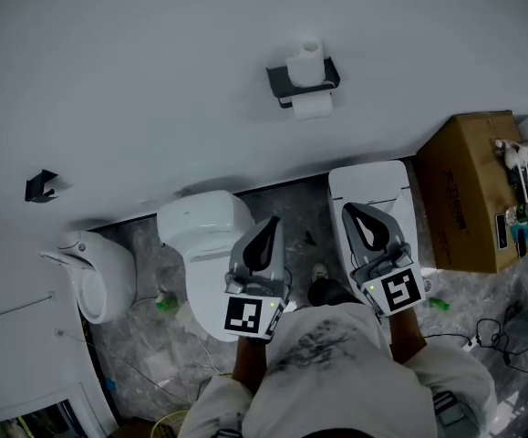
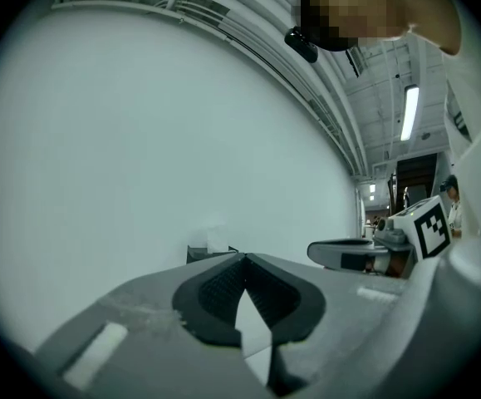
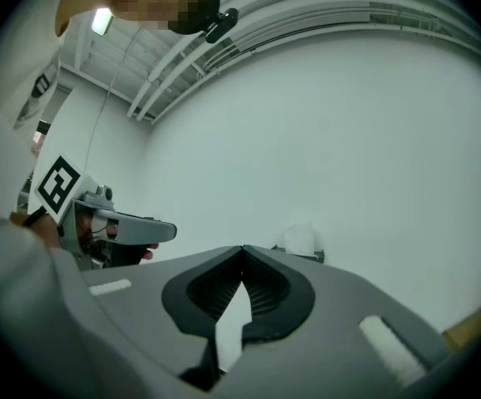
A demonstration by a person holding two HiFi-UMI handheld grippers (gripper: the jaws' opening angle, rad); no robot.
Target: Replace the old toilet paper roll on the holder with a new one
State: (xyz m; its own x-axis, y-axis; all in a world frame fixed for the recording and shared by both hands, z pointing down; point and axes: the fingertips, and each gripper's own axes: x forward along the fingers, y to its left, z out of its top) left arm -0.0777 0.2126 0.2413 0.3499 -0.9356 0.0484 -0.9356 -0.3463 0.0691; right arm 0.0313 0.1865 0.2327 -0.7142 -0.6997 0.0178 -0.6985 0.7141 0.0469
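Both tongs are squeezed shut, and there is nothing in them. The left tongs (image 1: 270, 224) and the right tongs (image 1: 348, 208) are held side by side and point level at the wall (image 1: 154, 80). In each one's own view the two tips meet with no gap, and nothing sits between them. They touch nothing at all. The holder (image 1: 302, 80) is up on the wall, well apart from both tongs, out ahead and about between them. A roll (image 1: 309, 48) stands on top of the holder, and a bit of paper (image 1: 313, 108) hangs down under it. From here I cannot tell which is the old roll and which is the new one. Two toilets (image 1: 204, 226) sit on the floor below the tongs. I think the job is right at the start, at the step of getting near the holder, because nothing looks taken off yet. The next move calls for going close to the wall. Then one pair of tongs has to open wide enough to fit round a roll. The squeeze should be soft, because paper squashes easily and a roll can slip and fall to the floor.
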